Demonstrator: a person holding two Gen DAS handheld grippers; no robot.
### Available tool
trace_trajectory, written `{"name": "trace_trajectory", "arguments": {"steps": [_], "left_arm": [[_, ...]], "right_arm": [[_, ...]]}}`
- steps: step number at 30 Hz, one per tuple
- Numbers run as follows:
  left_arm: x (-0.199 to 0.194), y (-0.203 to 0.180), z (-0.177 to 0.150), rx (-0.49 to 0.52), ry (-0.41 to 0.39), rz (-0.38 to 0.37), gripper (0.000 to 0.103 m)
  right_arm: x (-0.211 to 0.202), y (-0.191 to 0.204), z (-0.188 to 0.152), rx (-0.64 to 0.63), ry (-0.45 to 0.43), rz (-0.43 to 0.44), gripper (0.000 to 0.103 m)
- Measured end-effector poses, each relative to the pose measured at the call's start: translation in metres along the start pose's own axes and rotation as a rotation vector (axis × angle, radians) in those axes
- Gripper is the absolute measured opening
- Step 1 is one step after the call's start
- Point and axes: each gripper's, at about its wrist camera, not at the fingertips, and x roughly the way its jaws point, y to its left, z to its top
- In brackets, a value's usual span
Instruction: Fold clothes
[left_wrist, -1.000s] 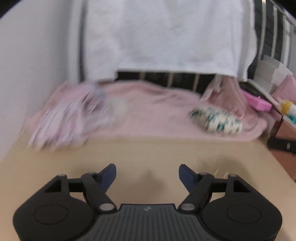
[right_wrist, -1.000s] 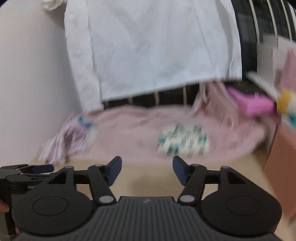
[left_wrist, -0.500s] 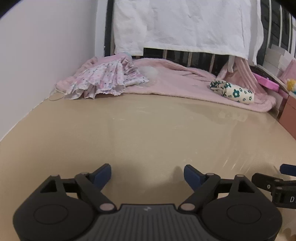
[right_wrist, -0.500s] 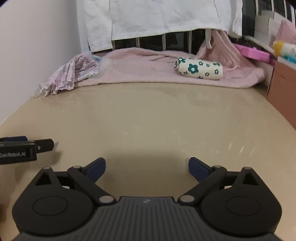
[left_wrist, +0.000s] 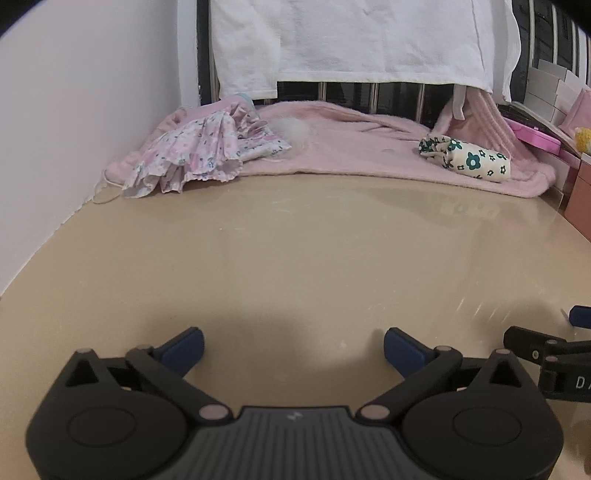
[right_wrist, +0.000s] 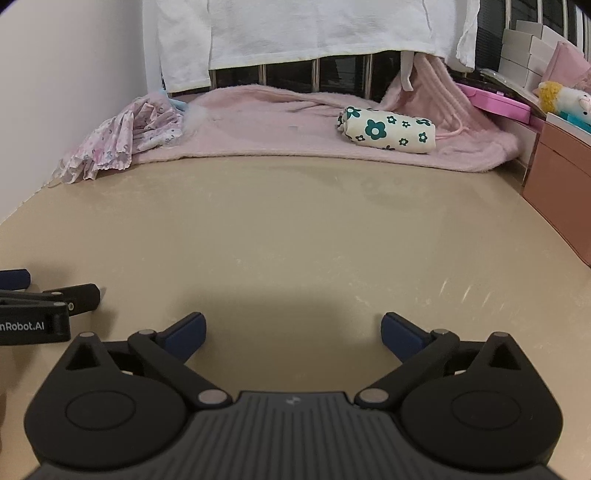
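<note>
A smooth, glossy beige tabletop (left_wrist: 295, 251) is seen from both wrist views, its surface faintly scratched and reflective. Two grippers are held low over its near part: the left gripper (left_wrist: 293, 347) and the right gripper (right_wrist: 293, 334), each of matte black plastic with rounded housings, a ribbed grey centre panel and two dark-blue pads. The jaws of both have just been opening and now stand spread wide, with nothing between them but bare table. The two are set side by side, apart (the edge of each can be made out in the other's view).

The clothes are found along the far edge of the table, well apart from both grippers. Three pieces are counted there: a fuzzy pink fleece garment (left_wrist: 362, 155) spread flat; a thin, frilled floral dress (left_wrist: 199, 155), crumpled in pleats at the far left by the wall; and one cream roll of cloth (right_wrist: 388, 129) printed with dark-green flowers, resting on the fleece toward the right. A white towel-like cloth (left_wrist: 369, 37) is hung over a barred rail behind them.

At the far right, a brown box (right_wrist: 561, 177), a pink case (right_wrist: 495, 101) and what may be a plush toy (right_wrist: 565, 99) are partly visible.
</note>
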Motion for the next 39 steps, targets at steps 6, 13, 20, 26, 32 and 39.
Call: {"name": "trace_trajectory", "arguments": {"steps": [6, 13, 20, 26, 32, 39], "left_arm": [[0.001, -0.002, 0.000, 0.014, 0.000, -0.020, 0.103], [-0.001, -0.006, 0.000, 0.024, 0.001, -0.027, 0.103], [-0.006, -0.009, -0.003, -0.001, 0.001, 0.005, 0.103], [-0.006, -0.010, -0.003, -0.011, 0.002, 0.014, 0.103], [-0.005, -0.010, -0.002, -0.012, 0.002, 0.013, 0.103], [-0.005, -0.009, -0.002, -0.011, 0.002, 0.012, 0.103]], "right_arm": [[0.003, 0.001, 0.002, 0.010, -0.002, -0.008, 0.103], [0.004, 0.005, 0.003, -0.008, -0.002, 0.000, 0.103], [0.006, 0.009, 0.004, -0.003, -0.002, -0.008, 0.102], [0.005, 0.002, 0.002, -0.008, -0.005, 0.005, 0.102], [0.005, 0.003, 0.001, -0.001, -0.004, -0.003, 0.102], [0.005, 0.007, 0.001, 0.001, -0.005, -0.007, 0.102]]}}
